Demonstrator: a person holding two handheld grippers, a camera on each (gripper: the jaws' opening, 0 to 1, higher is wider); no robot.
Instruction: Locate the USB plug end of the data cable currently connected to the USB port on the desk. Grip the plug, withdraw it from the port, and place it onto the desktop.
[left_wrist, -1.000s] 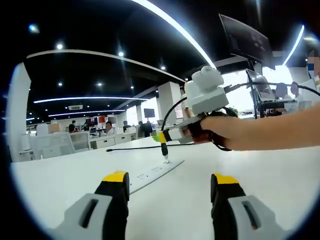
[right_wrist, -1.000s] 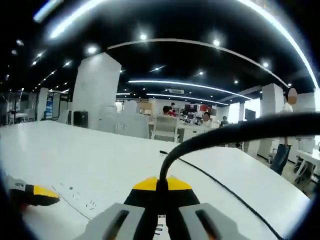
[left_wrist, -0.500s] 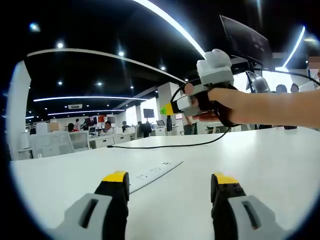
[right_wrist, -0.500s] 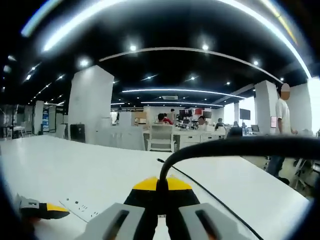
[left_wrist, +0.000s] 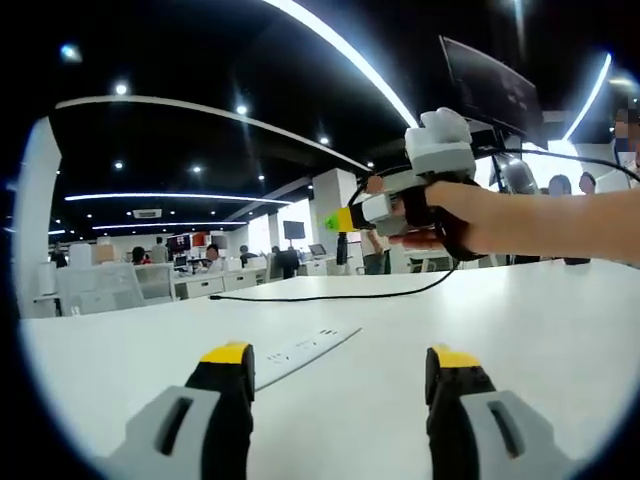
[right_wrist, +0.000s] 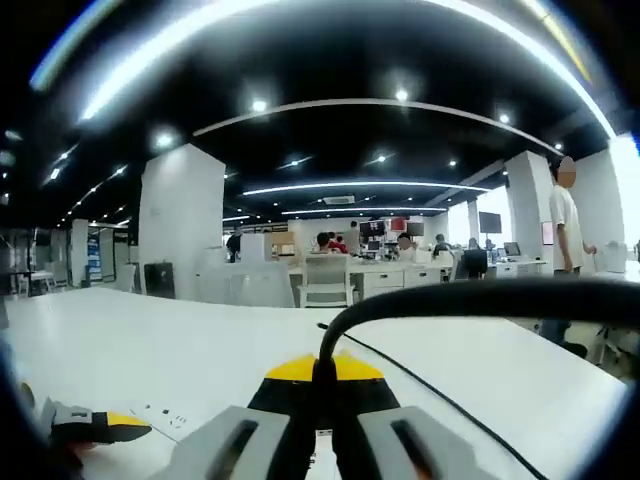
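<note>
My right gripper (right_wrist: 322, 370) is shut on the black USB plug (right_wrist: 322, 385). Its black cable (right_wrist: 470, 296) arcs up and off to the right. In the left gripper view, a hand holds that right gripper (left_wrist: 345, 220) in the air above the white desk (left_wrist: 530, 320), with the dark plug (left_wrist: 342, 250) hanging below its tips, clear of the white port strip (left_wrist: 300, 346). The cable (left_wrist: 330, 295) trails low over the desk behind it. My left gripper (left_wrist: 340, 356) stands open just in front of the strip, nothing between its jaws.
The left gripper's yellow-tipped jaw (right_wrist: 105, 425) lies at the lower left of the right gripper view, beside the strip (right_wrist: 165, 413). A monitor (left_wrist: 490, 85) stands at the desk's far right. Office desks, chairs and people fill the background.
The right gripper has pulled the plug up out of the port strip and lifted it higher and slightly right. The left gripper has stayed in place, open.
</note>
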